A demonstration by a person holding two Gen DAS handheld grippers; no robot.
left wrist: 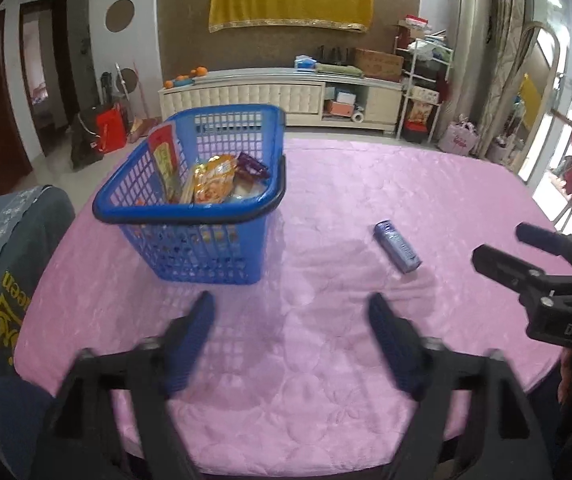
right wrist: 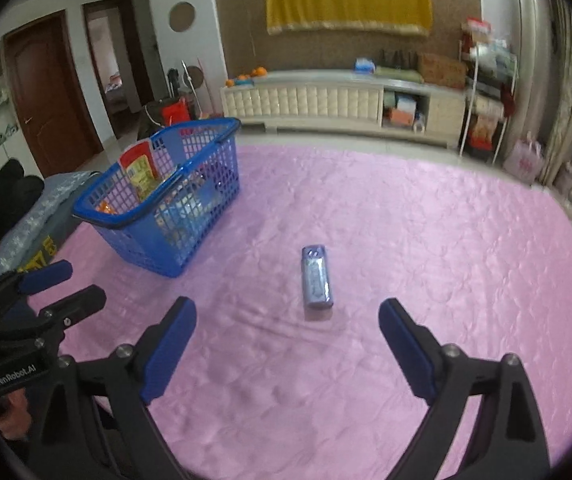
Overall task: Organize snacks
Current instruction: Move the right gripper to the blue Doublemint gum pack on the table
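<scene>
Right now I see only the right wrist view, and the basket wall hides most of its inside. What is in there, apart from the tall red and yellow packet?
Observer: An orange snack bag stands in the middle of the blue basket, and a dark purple wrapper sits just behind it.
Operator: Thank you. I see the left gripper only from the side. Is it holding something?
Observer: No. The left gripper is open, and only the pink tablecloth shows between its fingers.
</scene>
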